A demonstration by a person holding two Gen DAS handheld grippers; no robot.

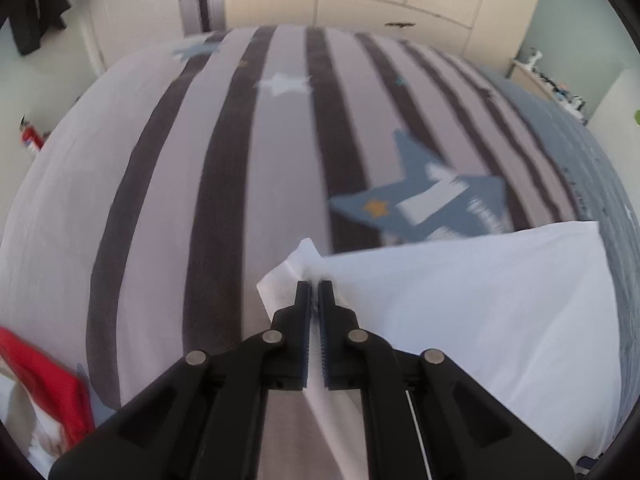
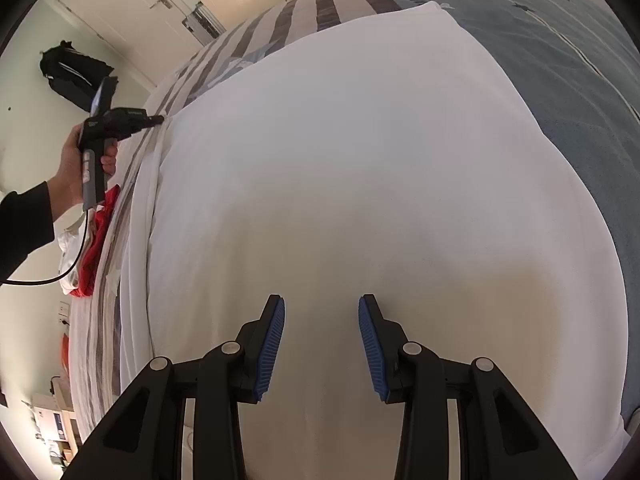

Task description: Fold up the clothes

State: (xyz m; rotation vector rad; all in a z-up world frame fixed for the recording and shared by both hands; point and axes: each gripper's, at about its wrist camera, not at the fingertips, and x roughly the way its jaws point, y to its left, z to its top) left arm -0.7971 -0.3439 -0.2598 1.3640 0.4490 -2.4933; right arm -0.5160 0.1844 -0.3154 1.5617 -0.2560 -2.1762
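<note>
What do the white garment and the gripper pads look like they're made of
White garment: thin matte woven fabric, probably cotton; it drapes softly and creases where the left gripper pinches it. Right gripper pads: blue, ribbed, matte, likely rubber or soft plastic.

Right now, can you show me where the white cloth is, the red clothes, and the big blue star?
white cloth (image 2: pixel 360 200), right wrist view, middle of its flat spread.
red clothes (image 1: pixel 44 376), left wrist view, red fold at the lower left.
big blue star (image 1: pixel 424 196), left wrist view, centre of the star printed on the bedcover.
</note>
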